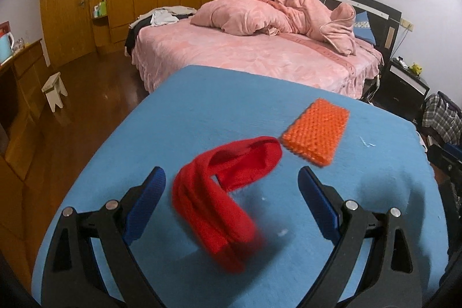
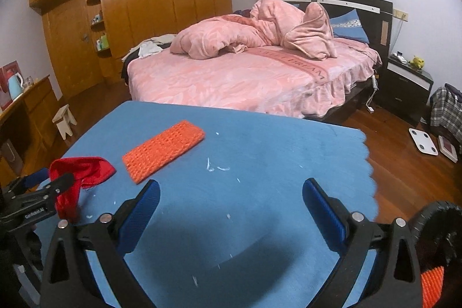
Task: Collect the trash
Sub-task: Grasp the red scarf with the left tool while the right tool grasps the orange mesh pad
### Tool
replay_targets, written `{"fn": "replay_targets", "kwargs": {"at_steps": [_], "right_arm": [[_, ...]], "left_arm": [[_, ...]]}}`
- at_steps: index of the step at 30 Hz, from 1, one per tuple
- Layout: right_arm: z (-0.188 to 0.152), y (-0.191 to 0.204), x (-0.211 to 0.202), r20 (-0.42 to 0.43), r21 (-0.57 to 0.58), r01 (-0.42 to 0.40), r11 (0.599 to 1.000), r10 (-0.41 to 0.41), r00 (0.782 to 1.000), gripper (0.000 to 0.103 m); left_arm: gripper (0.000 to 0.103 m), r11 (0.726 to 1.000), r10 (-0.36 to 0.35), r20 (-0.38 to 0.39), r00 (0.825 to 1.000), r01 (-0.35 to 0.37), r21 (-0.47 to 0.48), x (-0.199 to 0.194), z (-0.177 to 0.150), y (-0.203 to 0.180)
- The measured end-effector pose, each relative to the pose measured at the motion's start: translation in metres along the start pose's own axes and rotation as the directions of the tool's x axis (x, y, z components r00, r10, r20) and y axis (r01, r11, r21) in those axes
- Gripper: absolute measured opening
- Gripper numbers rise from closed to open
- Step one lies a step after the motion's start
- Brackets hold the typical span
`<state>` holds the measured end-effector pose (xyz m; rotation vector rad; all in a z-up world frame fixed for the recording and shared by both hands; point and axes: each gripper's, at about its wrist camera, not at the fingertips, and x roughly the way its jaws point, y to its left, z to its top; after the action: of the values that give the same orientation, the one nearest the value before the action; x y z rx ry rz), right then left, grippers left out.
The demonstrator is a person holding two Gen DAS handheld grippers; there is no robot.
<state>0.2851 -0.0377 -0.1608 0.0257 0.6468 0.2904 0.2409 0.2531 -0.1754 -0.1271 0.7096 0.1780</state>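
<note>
While the left gripper [image 1: 232, 182] hangs over the blue cloth [image 1: 179, 117], its two blue fingers [image 1: 150, 201] stand wide apart and grip nothing. A red cloth band [image 1: 222, 198] shows between them, low in the middle of the left wrist view. It looks blurry, so I cannot tell if it lies flat or is in the air. It is bent like an L: one long part runs from the lower middle up toward the left, and the other part points up and to the right.

Just past its upper right tip sits an orange knobbly pad [image 1: 316, 134] (a flat rectangle). Its long side runs from lower left to upper right.

From the right wrist view, the red cloth band [image 2: 82, 172] is at the far left, by the left gripper [image 2: 40, 184]. The orange knobbly pad [image 2: 163, 149] is left of the middle. Tiny white scraps [image 2: 215, 166] dot the blue cloth [image 2: 274, 152] near the middle. The right gripper [image 2: 231, 195] is at the bottom, spread wide and holding nothing.
</note>
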Motion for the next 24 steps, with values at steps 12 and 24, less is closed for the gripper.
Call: {"fn": "replay_targets", "kwargs": {"at_steps": [12,24], "right_arm": [[0.016,0.022,0.045,-0.014,-0.005,-0.028,1.0,0.028,1.0,0.097],[0.026,0.055,0.084,-0.063,-0.017,-0.073,0.997,0.071,0.995,0.097]], "left_arm": [[0.012,0.994,-0.11,-0.109,0.988,0.108,-0.021,0.041,0.0,0.008],[0.007,0.998,-0.016,-0.007,1.0,0.015,-0.063,0.043,0.032,0.028]]}}
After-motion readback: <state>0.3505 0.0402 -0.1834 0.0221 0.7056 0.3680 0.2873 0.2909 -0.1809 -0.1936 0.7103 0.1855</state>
